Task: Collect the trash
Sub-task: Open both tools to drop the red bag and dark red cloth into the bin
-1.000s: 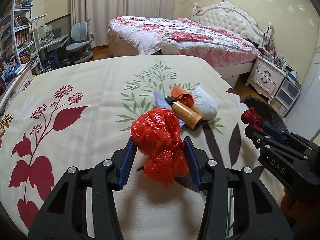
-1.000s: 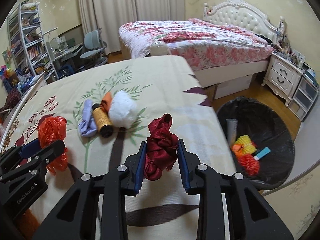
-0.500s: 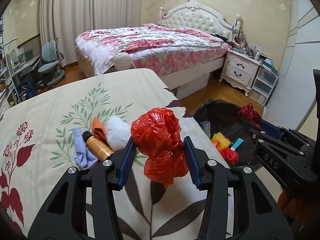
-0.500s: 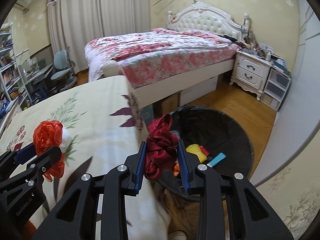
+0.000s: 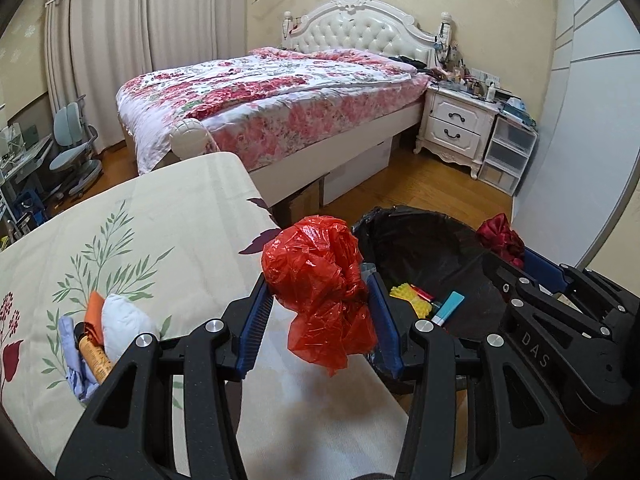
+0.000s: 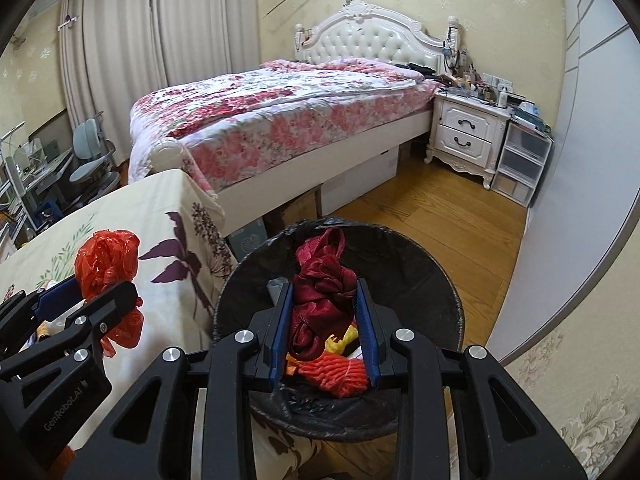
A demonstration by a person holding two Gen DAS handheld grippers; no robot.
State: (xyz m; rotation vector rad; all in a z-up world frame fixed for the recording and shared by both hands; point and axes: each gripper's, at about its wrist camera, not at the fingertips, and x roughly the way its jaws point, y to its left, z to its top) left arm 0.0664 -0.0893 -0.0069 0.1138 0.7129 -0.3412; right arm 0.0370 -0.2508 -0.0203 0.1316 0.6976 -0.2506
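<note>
left tool (image 5: 318, 322): pinching red plastic bag (image 5: 320, 288) above tabletop (image 5: 160, 216) edge | right tool (image 6: 324, 330): pinching dark red ribbon (image 6: 322, 292) over black-lined bin (image 6: 420, 264) | bin beside tabletop

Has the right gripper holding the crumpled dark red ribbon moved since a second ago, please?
Yes. The right gripper, shut on the dark red ribbon, has swung rightward off the floral-cloth table to hang over the black-lined trash bin.

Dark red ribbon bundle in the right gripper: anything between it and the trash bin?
Nothing visible. The dark red ribbon bundle hangs directly over the open black-lined trash bin; only earlier trash lies below. The right gripper can release.
</note>
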